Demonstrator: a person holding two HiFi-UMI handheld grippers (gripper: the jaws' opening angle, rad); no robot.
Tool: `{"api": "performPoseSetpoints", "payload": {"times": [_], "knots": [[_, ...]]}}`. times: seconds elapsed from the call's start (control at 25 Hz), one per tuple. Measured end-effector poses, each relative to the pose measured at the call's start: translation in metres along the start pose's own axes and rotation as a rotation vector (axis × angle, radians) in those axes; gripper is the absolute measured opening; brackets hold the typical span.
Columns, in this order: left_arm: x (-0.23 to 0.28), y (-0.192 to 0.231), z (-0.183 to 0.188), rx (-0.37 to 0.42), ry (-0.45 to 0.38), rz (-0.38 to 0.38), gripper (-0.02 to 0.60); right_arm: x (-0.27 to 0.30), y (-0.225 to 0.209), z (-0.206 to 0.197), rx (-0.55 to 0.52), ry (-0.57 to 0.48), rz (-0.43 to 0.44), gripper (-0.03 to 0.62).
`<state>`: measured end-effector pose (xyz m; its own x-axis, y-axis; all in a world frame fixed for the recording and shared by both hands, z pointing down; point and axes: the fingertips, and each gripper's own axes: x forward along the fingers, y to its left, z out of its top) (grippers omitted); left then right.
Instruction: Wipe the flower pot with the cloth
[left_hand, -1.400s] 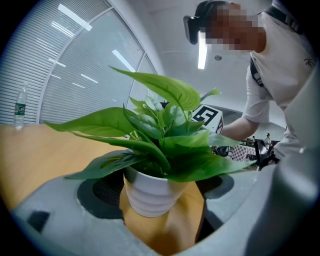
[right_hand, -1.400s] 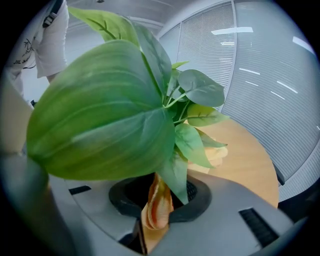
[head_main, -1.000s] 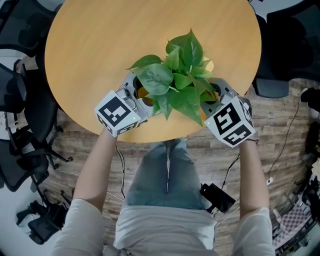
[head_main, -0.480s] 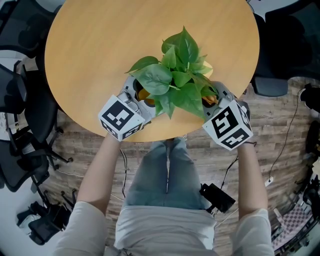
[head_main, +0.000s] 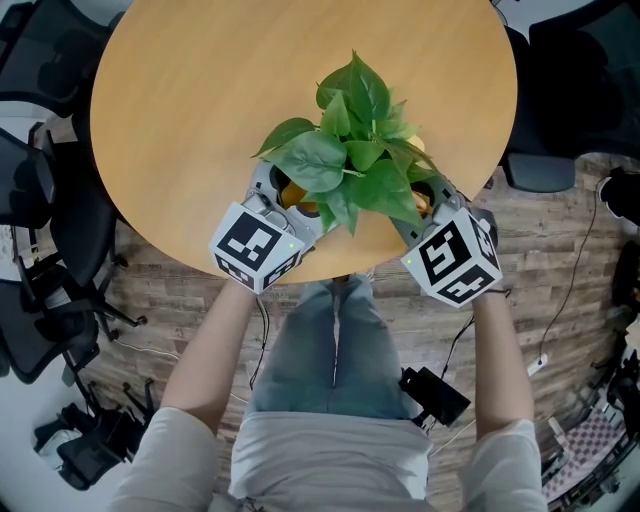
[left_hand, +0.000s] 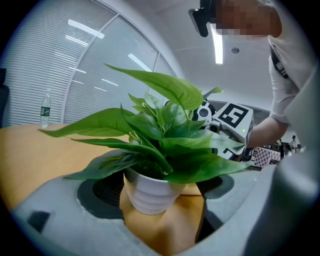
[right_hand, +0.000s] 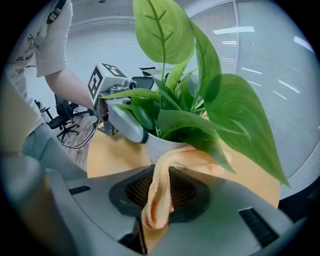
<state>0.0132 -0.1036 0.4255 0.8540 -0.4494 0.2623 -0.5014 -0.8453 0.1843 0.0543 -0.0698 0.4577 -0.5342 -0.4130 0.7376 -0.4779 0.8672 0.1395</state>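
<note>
Evidently the right tool (right_hand: 157, 212), clenched on the orange cloth (right_hand: 186, 157), held it against the white flower pot (left_hand: 147, 195), which stood between the left tool's (left_hand: 162, 216) parted jaws.

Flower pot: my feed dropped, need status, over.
Left gripper straddles flower pot, grip unconfirmed. Right gripper shut on cloth, cloth against pot wall. Leaves overhang both grippers.

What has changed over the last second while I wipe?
Both grippers drew back toward the person: the left gripper slid rightward, the right gripper slightly leftward. The plant swung its top leaf left, so the flower pot seems to have turned. Unchanged: the right gripper clamps the cloth, which reaches the pot; the left jaws flank the pot, contact unclear; the pot stands on the table.
</note>
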Motion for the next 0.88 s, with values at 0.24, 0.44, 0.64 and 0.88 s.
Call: {"api": "performPoseSetpoints", "payload": {"times": [0.24,0.44,0.64,0.88], "knots": [[0.001,-0.001,-0.001,-0.019,-0.004,0.061,0.454,0.000,0.007,-0.001,-0.011,0.003,0.008,0.066],[0.001,-0.002,0.000,-0.038,-0.002,0.114,0.454,-0.001,0.014,0.000,-0.018,0.003,0.016,0.066],[0.002,-0.004,-0.002,-0.061,0.009,0.180,0.453,0.000,0.022,-0.001,-0.018,0.000,0.030,0.066],[0.006,-0.006,0.001,-0.087,0.006,0.267,0.453,-0.001,0.023,-0.002,-0.022,-0.002,0.037,0.066]]}}
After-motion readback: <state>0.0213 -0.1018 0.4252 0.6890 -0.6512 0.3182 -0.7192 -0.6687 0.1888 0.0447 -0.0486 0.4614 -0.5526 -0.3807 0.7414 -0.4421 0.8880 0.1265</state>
